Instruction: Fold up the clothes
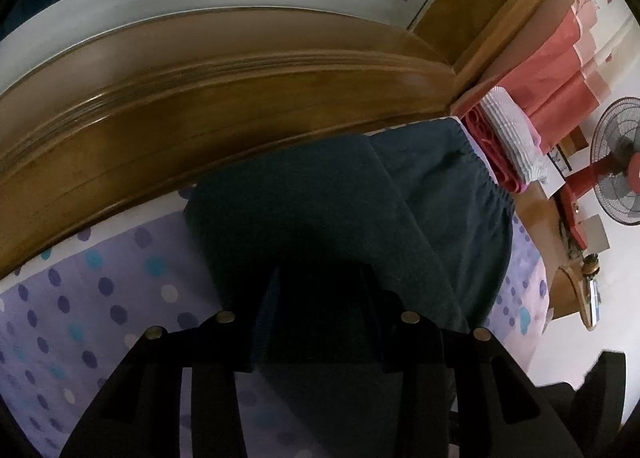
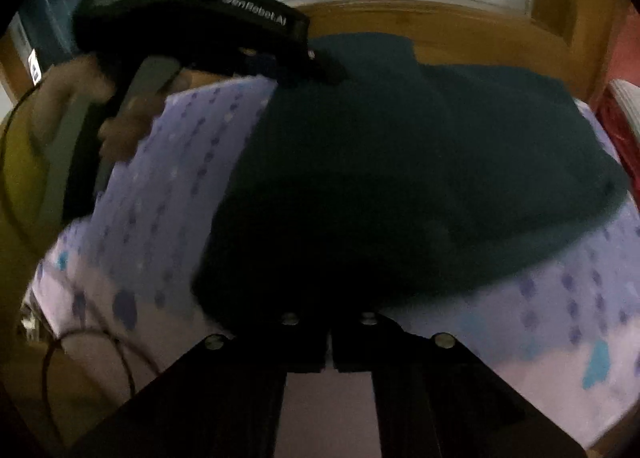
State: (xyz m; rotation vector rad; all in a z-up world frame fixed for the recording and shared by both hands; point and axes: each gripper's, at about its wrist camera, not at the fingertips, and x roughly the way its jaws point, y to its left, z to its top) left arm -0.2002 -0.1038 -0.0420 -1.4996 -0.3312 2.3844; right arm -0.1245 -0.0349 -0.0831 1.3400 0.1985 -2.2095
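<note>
On the bed's dotted lilac sheet (image 1: 80, 298), a dark teal garment (image 1: 320, 210) is lying partly folded beside the wooden headboard (image 1: 200, 106). The left hand-held gripper (image 1: 320, 322) is standing part-open with a fold of that cloth between its jaws, while the right hand-held gripper (image 2: 329, 332) is sitting clenched at the garment's near edge, gripping nothing visible.

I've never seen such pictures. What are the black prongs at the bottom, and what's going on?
No robot: a person holds a claw in each hand, each with a wide-angle camera looking along its two fingers. One picture is from the left claw, the other from the right claw. A dark garment lies on a dotted sheet by a wooden headboard. The left claw seems to pinch a fold of it; the right claw is shut, apparently empty.
</note>
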